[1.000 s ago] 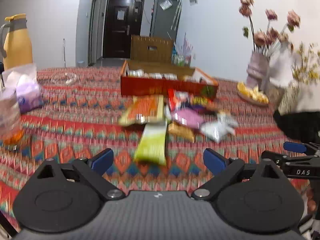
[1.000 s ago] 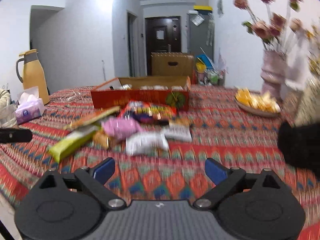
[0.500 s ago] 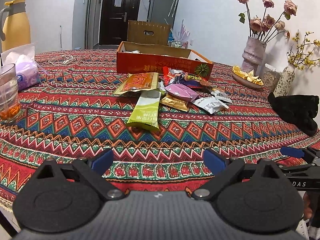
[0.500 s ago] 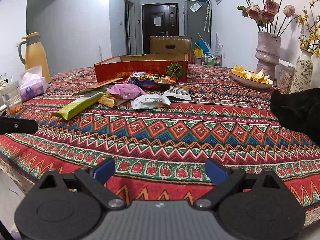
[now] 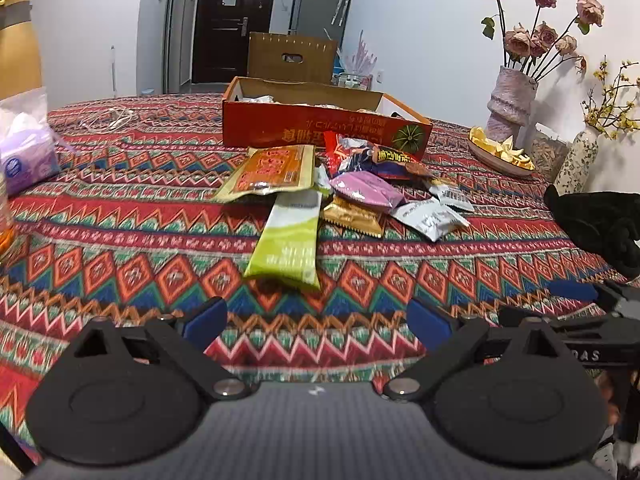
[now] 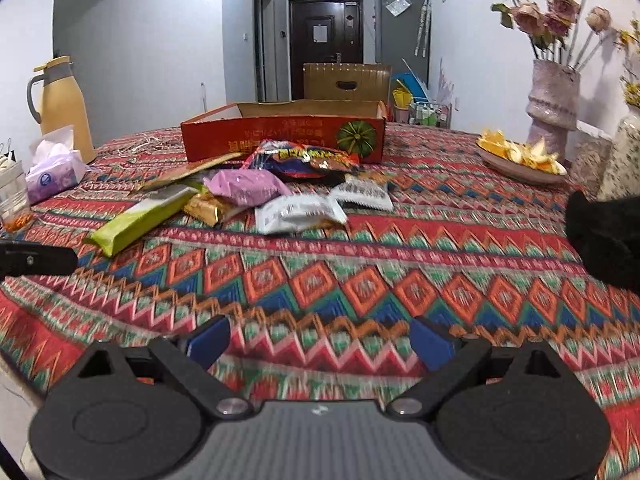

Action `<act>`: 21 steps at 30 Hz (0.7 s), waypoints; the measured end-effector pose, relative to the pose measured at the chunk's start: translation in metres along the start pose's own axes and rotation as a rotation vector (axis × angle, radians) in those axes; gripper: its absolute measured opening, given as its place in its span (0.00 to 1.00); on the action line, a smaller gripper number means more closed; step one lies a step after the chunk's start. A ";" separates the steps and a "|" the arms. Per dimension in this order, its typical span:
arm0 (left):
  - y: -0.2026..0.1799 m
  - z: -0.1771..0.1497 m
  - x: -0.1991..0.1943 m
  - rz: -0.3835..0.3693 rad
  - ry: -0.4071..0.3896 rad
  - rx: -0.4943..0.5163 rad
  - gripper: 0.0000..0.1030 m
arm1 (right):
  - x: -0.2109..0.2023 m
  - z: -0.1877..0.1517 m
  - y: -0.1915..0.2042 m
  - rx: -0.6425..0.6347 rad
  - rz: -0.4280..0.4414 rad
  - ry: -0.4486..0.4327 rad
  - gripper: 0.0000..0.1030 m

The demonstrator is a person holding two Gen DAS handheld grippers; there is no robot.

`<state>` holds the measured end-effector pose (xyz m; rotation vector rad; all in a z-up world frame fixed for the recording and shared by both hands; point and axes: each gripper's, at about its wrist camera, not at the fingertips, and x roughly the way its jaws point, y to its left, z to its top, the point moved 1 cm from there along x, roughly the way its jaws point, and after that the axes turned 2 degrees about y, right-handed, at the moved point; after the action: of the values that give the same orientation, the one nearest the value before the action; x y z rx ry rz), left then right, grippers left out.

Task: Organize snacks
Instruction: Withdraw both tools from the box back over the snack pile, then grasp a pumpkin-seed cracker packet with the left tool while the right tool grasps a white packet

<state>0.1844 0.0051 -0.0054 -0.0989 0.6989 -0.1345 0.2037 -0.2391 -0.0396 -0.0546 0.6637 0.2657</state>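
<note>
The left gripper [image 5: 317,322] and the right gripper [image 6: 320,340] both hover above the near part of the worktop [image 6: 400,280], each with its jaws spread apart and nothing between them. The worktop carries a patterned cloth. The snacks lie in a loose pile near its middle, just in front of the red cardboard box [image 5: 320,130]: a long green packet [image 5: 288,240] nearest the grippers, an orange packet [image 5: 272,170] behind it, a gold packet [image 5: 352,220], a pink packet [image 6: 246,186], two white packets [image 6: 298,212] at the right of the pile, and a red and dark bag [image 6: 304,158] touching the box front. More packets are visible inside the box.
</note>
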 end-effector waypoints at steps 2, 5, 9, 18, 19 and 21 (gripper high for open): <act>0.001 0.006 0.007 -0.003 0.000 0.007 0.95 | 0.012 0.014 0.003 -0.026 0.006 0.003 0.91; 0.001 0.019 0.016 -0.014 -0.009 0.029 0.95 | 0.035 0.037 0.007 -0.069 0.024 0.003 0.89; -0.008 0.039 0.025 -0.071 -0.033 0.072 0.84 | 0.072 0.067 0.011 -0.111 0.049 0.028 0.83; -0.037 0.074 0.094 -0.106 0.044 0.166 0.66 | 0.113 0.082 0.003 -0.088 0.087 0.078 0.73; -0.040 0.076 0.104 -0.105 0.058 0.178 0.66 | 0.111 0.080 -0.002 -0.073 0.100 0.080 0.71; -0.044 0.078 0.121 -0.076 0.082 0.201 0.67 | 0.104 0.076 -0.009 -0.059 0.099 0.078 0.67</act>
<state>0.3220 -0.0537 -0.0167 0.0729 0.7601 -0.2825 0.3304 -0.2138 -0.0444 -0.0890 0.7374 0.3795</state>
